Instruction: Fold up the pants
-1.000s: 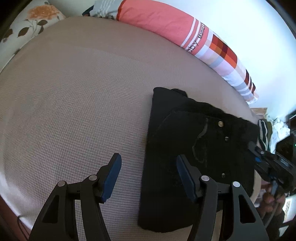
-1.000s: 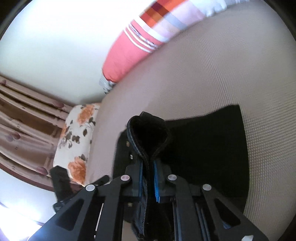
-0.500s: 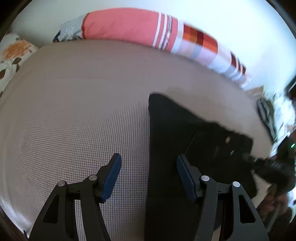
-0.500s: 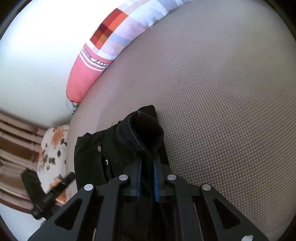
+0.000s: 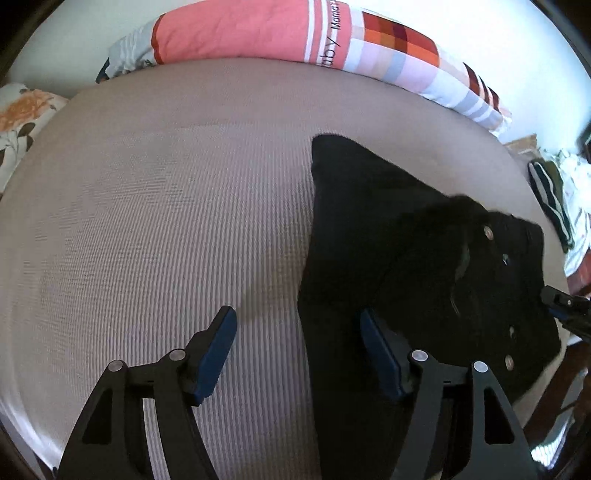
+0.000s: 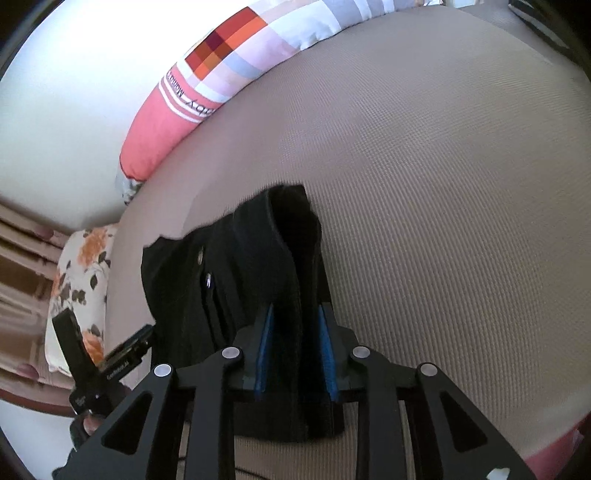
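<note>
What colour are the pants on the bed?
Black, with small silver buttons. The pants show best in the left wrist view.

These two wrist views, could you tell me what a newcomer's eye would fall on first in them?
The black pants stand out, lying dark on the pale beige bed, with the right gripper shut on a raised fold. Behind them, along the white wall, a long coral and checked bolster pillow draws the eye, while the left gripper hangs open at the pants' left edge.

Black pants (image 6: 236, 280) between hand-held gripper (image 6: 295, 314) pads
</note>
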The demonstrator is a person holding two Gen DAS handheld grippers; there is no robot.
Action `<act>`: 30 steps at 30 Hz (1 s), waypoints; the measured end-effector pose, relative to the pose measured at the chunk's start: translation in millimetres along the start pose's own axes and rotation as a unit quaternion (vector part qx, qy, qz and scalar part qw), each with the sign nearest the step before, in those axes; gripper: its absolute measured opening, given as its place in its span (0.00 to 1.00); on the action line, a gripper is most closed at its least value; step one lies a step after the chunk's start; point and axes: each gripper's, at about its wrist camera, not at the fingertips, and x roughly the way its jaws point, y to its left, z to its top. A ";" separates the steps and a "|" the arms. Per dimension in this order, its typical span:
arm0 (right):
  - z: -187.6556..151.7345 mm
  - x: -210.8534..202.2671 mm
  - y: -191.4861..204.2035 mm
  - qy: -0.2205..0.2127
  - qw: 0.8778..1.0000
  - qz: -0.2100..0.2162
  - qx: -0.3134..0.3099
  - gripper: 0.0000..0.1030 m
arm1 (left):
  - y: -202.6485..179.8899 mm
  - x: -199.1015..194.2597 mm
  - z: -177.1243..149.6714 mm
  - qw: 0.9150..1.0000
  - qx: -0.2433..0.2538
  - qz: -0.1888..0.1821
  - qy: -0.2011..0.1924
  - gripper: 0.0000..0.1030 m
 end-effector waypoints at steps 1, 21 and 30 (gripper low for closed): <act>-4.0 -1.9 1.1 0.004 1.000 -0.002 -0.002 0.22 | -0.6 -2.0 -3.3 1.000 0.001 -0.003 0.003 0.68; -52.3 -14.8 7.4 0.029 0.999 -0.028 -0.036 0.11 | -30.6 -10.9 -37.0 0.999 0.044 0.008 0.016 0.68; -49.2 -11.3 -0.6 0.032 0.999 -0.022 -0.026 0.12 | -27.6 -11.6 -38.9 0.999 0.037 0.004 0.015 0.70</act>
